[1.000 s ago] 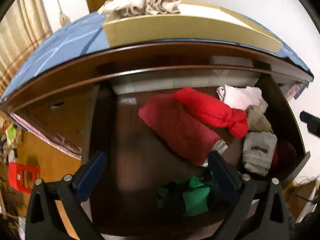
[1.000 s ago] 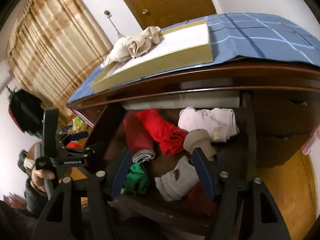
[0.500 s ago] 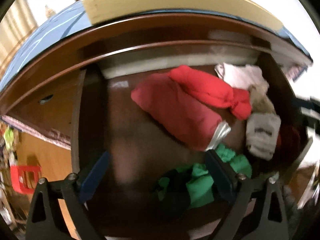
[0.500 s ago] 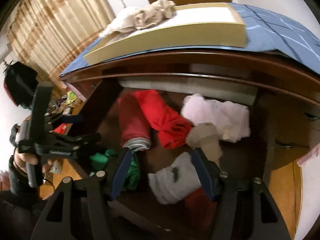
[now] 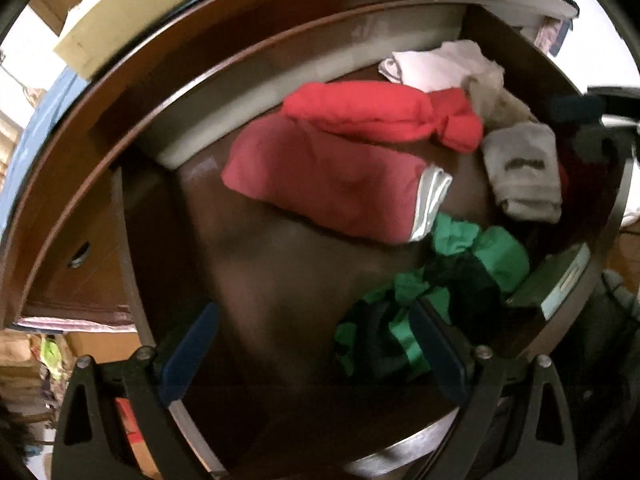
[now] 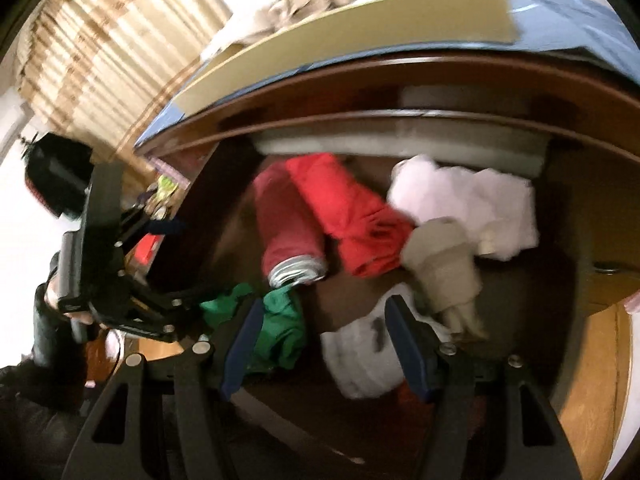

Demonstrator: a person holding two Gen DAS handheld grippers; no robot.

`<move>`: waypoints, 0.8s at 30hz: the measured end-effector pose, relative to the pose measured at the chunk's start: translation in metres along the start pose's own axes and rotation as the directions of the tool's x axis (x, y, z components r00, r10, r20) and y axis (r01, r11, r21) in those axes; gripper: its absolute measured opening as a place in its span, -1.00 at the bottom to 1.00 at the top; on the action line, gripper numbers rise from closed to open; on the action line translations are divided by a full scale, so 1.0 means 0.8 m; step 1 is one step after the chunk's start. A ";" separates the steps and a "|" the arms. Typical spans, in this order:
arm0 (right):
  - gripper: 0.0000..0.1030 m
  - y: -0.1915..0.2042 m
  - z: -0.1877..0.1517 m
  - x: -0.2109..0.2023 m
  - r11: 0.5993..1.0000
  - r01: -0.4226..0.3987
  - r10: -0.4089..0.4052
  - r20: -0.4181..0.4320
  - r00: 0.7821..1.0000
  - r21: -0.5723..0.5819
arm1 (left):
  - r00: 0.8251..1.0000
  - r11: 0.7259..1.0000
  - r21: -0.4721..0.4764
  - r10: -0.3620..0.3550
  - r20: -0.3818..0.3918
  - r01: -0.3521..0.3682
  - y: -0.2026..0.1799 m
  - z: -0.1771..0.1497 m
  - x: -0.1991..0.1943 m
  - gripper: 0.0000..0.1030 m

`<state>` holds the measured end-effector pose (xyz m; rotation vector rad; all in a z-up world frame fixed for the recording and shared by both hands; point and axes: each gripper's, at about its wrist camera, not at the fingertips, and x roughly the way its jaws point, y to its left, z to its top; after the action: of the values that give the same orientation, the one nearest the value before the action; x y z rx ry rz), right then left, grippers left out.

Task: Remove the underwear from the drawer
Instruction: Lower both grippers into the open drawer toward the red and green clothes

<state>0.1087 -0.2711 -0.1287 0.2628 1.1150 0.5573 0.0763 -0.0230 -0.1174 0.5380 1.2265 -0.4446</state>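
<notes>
1. Drawer stands pulled out, its dark wood floor bare on the left; the underwear lies bunched toward the right and back. Work from above, clear of the front rim.
2. Dark red roll is the biggest piece, lying just beside the bright red roll. Likely the easiest first pick.
3. Green bundle sits nearest the left gripper, jaws released and empty. Close on one garment only.
4. Grey folded piece lies between the spread, empty jaws of the right gripper. Pinch a fold, then lift straight.
</notes>
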 end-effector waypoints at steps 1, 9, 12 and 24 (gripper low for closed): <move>0.27 0.004 0.001 0.004 1.000 -0.001 0.001 -0.010 1.000 -0.012 | 1.000 1.000 0.000 -0.005 -0.009 0.005 0.001 0.001 0.001 0.89; -0.09 0.017 0.009 0.052 0.999 -0.044 0.037 -0.186 0.982 -0.032 | 0.999 0.999 -0.002 0.045 -0.007 -0.045 0.019 0.018 -0.003 0.89; -0.36 0.021 0.009 0.083 0.997 -0.050 0.030 -0.305 0.952 -0.058 | 0.998 0.998 -0.029 0.060 0.010 -0.059 0.031 0.014 -0.010 0.89; -0.41 0.048 0.023 0.173 0.984 -0.166 0.101 -0.562 0.821 -0.065 | 0.995 0.992 -0.081 0.097 -0.003 -0.097 0.072 -0.001 -0.006 0.89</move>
<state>0.1588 -0.1620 -0.2101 0.0763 1.6363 0.8544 0.1082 0.0235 -0.1043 0.5254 1.2066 -0.3109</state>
